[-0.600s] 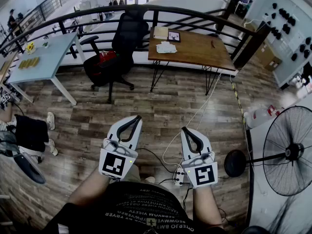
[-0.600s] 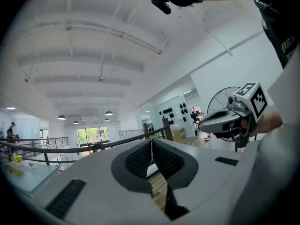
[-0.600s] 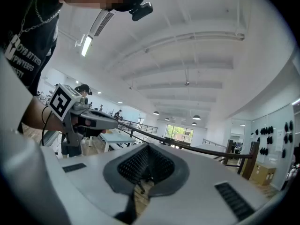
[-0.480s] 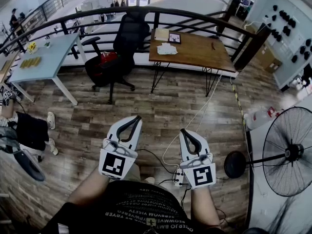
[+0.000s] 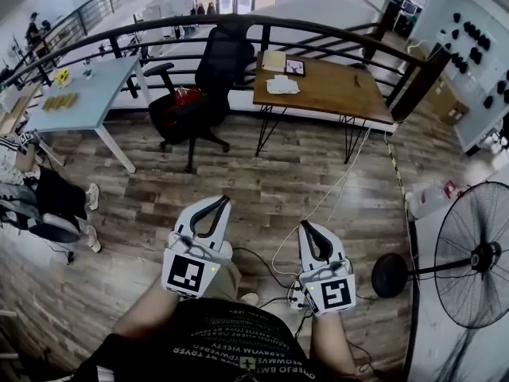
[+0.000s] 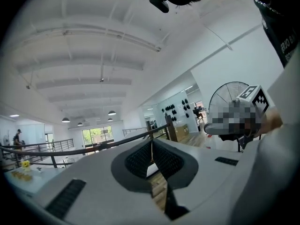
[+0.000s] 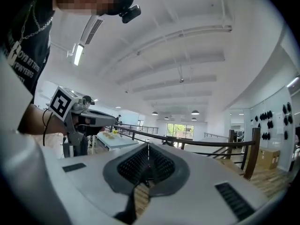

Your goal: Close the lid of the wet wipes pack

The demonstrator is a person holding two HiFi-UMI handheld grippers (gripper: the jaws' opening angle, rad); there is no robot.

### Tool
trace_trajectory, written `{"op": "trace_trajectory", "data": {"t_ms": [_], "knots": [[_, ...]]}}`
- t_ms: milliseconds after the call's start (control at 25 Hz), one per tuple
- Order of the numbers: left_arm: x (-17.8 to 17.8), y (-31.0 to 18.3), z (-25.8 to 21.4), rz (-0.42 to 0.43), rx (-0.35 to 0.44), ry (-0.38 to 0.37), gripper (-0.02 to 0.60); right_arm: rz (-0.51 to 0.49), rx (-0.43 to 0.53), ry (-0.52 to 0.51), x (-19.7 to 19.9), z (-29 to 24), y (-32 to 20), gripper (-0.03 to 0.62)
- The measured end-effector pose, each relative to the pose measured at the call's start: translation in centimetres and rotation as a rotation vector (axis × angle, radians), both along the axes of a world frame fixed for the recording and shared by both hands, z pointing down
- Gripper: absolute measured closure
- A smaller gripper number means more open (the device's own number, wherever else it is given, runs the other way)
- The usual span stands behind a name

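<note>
I hold both grippers level at waist height over a wooden floor. In the head view the left gripper (image 5: pixel 225 200) and the right gripper (image 5: pixel 303 226) are side by side, each with its jaws meeting at the tips and nothing between them. The left gripper view shows the left gripper (image 6: pixel 151 145) shut, and the right gripper view shows the right gripper (image 7: pixel 148 147) shut too. Far ahead stands a brown wooden table (image 5: pixel 350 94) with a white flat pack (image 5: pixel 282 85) on it; it is too small to tell its lid. Both grippers are well short of that table.
A black office chair (image 5: pixel 215 70) with a red item stands left of the wooden table. A light blue table (image 5: pixel 87 86) is at far left, a dark railing (image 5: pixel 318 29) behind. A standing fan (image 5: pixel 477 253) is at right. A white cable and power strip (image 5: pixel 296 293) lie by my feet.
The head view has shifted: the wooden table and chair sit a little further right and lower in the picture. Both grippers stay shut and side by side, slightly lower in the picture.
</note>
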State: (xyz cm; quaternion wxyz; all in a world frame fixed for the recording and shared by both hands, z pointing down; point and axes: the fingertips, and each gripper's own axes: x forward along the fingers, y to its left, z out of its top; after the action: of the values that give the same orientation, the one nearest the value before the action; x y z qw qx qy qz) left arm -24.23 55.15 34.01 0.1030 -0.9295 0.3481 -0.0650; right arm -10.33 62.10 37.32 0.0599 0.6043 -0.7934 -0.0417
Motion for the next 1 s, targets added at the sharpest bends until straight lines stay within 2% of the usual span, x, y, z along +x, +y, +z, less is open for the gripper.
{"op": "trace_trajectory", "data": {"t_ms": [280,400,560,680,800,1000], "knots": [[-1.1,-2.1,1.5,-0.032,-0.022,0.015,0.551,-0.014,-0.012,0.004,-0.3,0.6,-2.1,0.579],[-1.6,-4.1,2.5,-0.043,-0.055,0.022,0.551,-0.032,-0.025,0.007,-0.9,1.3,-4.5,0.579],[-0.8,-7.9,3.4,-0.027,-0.097,0.008,0.551,-0.030,-0.050,0.017,-0.8,1.5,-8.3,0.569],[0.6,-11.1,3.6,-0.004,-0.112,0.012,0.551,-0.005,-0.066,0.002,0.2,1.6,-11.4,0.523],[1.9,-14.3,3.6,0.021,-0.105,0.027,0.551,0.015,-0.063,-0.007,1.3,1.5,-14.7,0.491],[2.3,-20.3,3.9,0.031,-0.102,0.015,0.551,0.034,-0.055,-0.028,2.0,1.1,-20.2,0.479]]}}
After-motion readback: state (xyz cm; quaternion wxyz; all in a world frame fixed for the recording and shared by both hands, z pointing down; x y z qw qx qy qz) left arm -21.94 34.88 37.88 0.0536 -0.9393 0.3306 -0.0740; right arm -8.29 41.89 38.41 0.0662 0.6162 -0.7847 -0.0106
